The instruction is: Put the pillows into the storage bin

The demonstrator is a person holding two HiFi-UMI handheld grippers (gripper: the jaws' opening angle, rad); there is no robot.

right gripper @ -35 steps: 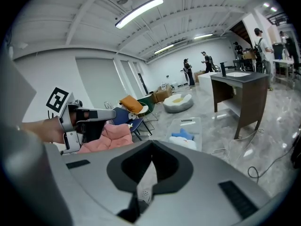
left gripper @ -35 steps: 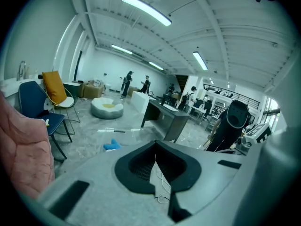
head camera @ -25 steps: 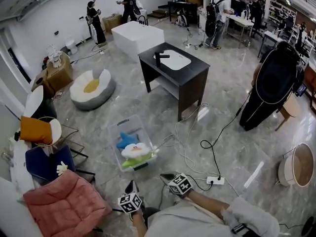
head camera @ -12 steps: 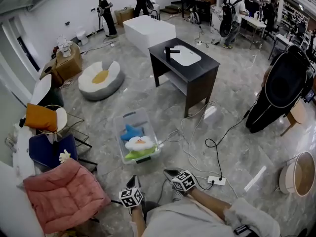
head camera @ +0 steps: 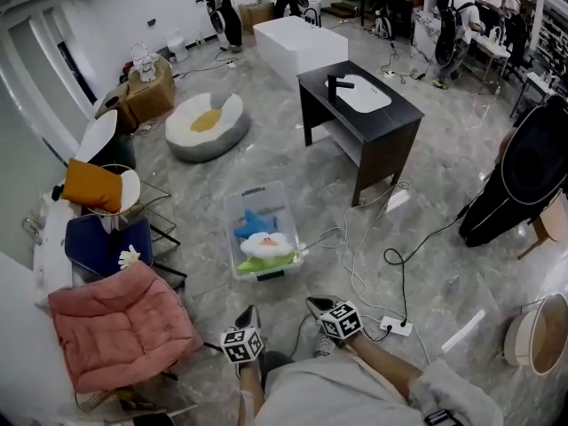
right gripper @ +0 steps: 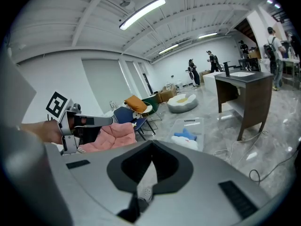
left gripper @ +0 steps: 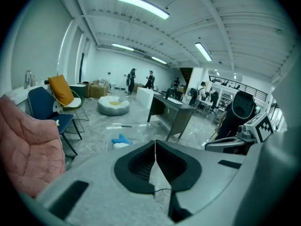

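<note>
Claws are both closed tight on nothing, the left claw [head camera: 250, 311] and the right claw [head camera: 313, 303] side by side near the person. Just beyond them on the floor stands the clear storage bin [head camera: 266, 190], holding a blue pillow [head camera: 251, 226] and a white-and-green pillow [head camera: 268, 248]. A pink cushion [head camera: 120, 322] lies to the left.

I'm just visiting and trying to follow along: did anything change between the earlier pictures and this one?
Nothing was picked up or let go. Only the head view swung: the storage bin and black table slid rightward in the picture without moving on the floor. The left gripper and right gripper stay low by the person, jaws shut and empty. The pillows remain in the bin.
</note>
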